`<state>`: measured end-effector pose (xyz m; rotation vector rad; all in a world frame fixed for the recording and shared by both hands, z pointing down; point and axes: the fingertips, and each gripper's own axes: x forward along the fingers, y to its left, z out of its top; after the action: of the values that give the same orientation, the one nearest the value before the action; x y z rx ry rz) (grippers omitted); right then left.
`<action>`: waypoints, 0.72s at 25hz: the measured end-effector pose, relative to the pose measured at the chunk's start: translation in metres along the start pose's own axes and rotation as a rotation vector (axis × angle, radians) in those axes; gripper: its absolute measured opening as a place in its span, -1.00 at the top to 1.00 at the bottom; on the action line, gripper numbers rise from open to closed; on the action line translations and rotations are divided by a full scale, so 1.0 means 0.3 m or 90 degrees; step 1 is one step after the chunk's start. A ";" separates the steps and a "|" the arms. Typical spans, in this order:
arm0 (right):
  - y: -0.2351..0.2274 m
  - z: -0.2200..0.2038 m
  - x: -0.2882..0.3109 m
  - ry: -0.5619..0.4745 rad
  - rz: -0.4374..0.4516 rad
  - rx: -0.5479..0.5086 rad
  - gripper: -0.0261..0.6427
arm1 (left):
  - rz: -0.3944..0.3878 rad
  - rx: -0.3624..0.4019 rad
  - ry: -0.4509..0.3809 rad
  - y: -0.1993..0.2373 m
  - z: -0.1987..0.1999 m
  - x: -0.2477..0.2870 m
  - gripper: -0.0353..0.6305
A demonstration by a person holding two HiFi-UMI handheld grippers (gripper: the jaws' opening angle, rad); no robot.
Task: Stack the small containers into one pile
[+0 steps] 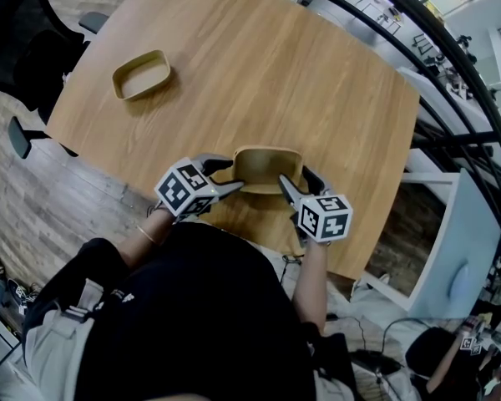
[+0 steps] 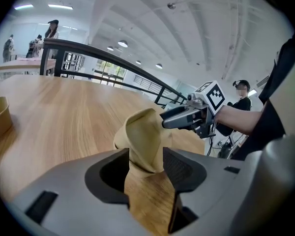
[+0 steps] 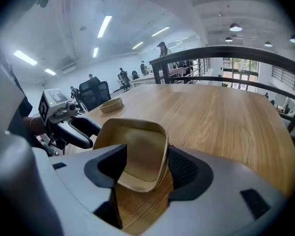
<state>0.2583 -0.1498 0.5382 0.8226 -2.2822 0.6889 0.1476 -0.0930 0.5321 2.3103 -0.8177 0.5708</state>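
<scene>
Bare wood is being shown across the middle and far side of the tabletop. Near its front edge, a tan container is being pinched at opposite ends by the left tongs and right tongs. A second container is lying well apart, near the left edge.

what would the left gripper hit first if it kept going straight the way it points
The tan container, clamped between its jaws. Just beyond it the right gripper points back at the left gripper, probably next in line, though depth is unclear.
</scene>
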 end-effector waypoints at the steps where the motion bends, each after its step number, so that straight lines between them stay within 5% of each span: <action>1: -0.001 0.006 -0.003 -0.004 -0.001 0.000 0.17 | 0.003 0.001 -0.002 0.003 0.003 -0.009 0.26; 11: -0.047 0.126 -0.029 -0.052 -0.047 -0.095 0.18 | 0.057 0.043 -0.046 0.047 0.105 -0.043 0.26; 12: -0.048 0.134 -0.033 -0.058 -0.048 -0.104 0.22 | 0.061 0.047 -0.047 0.048 0.113 -0.038 0.26; 14: -0.057 0.152 -0.041 -0.072 -0.050 -0.113 0.65 | 0.067 0.052 -0.047 0.047 0.126 -0.028 0.26; 18: -0.072 0.165 -0.029 -0.062 -0.047 -0.139 0.67 | 0.084 0.054 -0.053 0.062 0.150 -0.016 0.29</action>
<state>0.2608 -0.1927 0.5043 0.8463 -2.3484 0.3663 0.1402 -0.1327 0.5046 2.3833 -1.0091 0.5785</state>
